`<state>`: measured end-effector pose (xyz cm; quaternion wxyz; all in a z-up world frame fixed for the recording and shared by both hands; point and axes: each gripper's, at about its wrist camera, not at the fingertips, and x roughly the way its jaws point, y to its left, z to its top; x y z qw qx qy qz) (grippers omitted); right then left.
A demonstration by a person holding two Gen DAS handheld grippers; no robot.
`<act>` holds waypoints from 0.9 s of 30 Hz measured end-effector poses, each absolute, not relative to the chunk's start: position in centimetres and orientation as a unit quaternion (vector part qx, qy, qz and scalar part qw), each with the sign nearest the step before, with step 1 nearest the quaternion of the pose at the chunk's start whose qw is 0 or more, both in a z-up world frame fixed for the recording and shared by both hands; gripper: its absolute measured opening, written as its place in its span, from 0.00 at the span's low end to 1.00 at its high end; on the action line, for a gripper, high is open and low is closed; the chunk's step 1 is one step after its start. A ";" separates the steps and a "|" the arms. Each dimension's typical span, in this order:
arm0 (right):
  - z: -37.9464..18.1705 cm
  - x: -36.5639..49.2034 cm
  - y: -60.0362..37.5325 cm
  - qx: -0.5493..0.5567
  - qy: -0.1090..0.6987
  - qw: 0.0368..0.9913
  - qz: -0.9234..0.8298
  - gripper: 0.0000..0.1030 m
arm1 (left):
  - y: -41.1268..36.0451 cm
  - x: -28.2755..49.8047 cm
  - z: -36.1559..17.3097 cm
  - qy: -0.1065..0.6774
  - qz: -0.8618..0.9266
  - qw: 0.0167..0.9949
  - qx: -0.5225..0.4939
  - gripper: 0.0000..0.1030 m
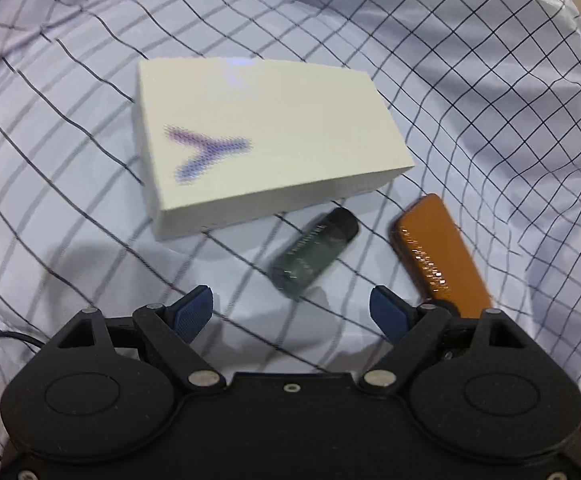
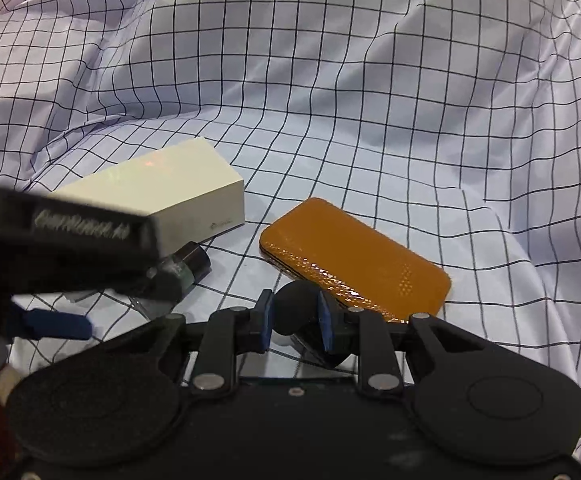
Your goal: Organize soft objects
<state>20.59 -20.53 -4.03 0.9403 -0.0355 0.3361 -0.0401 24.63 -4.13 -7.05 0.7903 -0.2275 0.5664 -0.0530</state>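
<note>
Right gripper clenched on a dark rounded lump, can't tell what, touching the flat orange textured case. Left gripper spread wide, empty, over the dark green cylindrical tube. Cream rectangular block untouched mid checked white cloth. Nothing looks sorted; early stage.

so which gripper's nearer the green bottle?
Left. The open left gripper has the bottle just ahead, between its spread fingers. The right gripper sits off to the bottle's right, shut on a black object by the orange case.
</note>
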 end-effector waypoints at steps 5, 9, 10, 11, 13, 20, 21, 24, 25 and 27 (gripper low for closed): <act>-4.0 19.9 -21.4 -0.025 0.331 0.943 -0.037 0.22 | -5.3 25.8 -7.2 0.574 -0.040 0.771 -0.274 0.79; -3.9 19.4 -21.7 -0.024 0.322 0.946 -0.038 0.22 | -6.2 26.9 -7.0 0.564 -0.019 0.774 -0.285 0.81; -3.9 19.4 -21.8 -0.022 0.320 0.946 -0.039 0.22 | -6.4 27.1 -7.1 0.565 -0.011 0.773 -0.288 0.81; -3.9 19.4 -22.1 -0.018 0.318 0.947 -0.048 0.22 | -6.5 27.4 -7.2 0.567 -0.008 0.771 -0.289 0.81; -3.8 19.5 -22.8 -0.012 0.316 0.947 -0.055 0.22 | -6.7 27.6 -7.5 0.569 0.001 0.767 -0.296 0.81; -3.8 18.8 -24.4 0.001 0.311 0.949 -0.055 0.22 | -6.8 27.9 -7.8 0.568 0.024 0.764 -0.306 0.83; -3.8 18.7 -24.5 0.002 0.310 0.949 -0.055 0.22 | -6.7 28.0 -7.9 0.567 0.029 0.762 -0.310 0.83; -3.9 18.5 -24.8 0.008 0.310 0.949 -0.056 0.23 | -6.7 28.1 -8.2 0.569 0.041 0.756 -0.321 0.83; -3.9 18.4 -24.9 0.009 0.309 0.949 -0.056 0.23 | -6.7 28.1 -8.3 0.570 0.045 0.754 -0.323 0.83; -3.9 18.1 -24.9 0.009 0.308 0.950 -0.054 0.23 | -6.6 27.9 -8.4 0.567 0.053 0.751 -0.334 0.83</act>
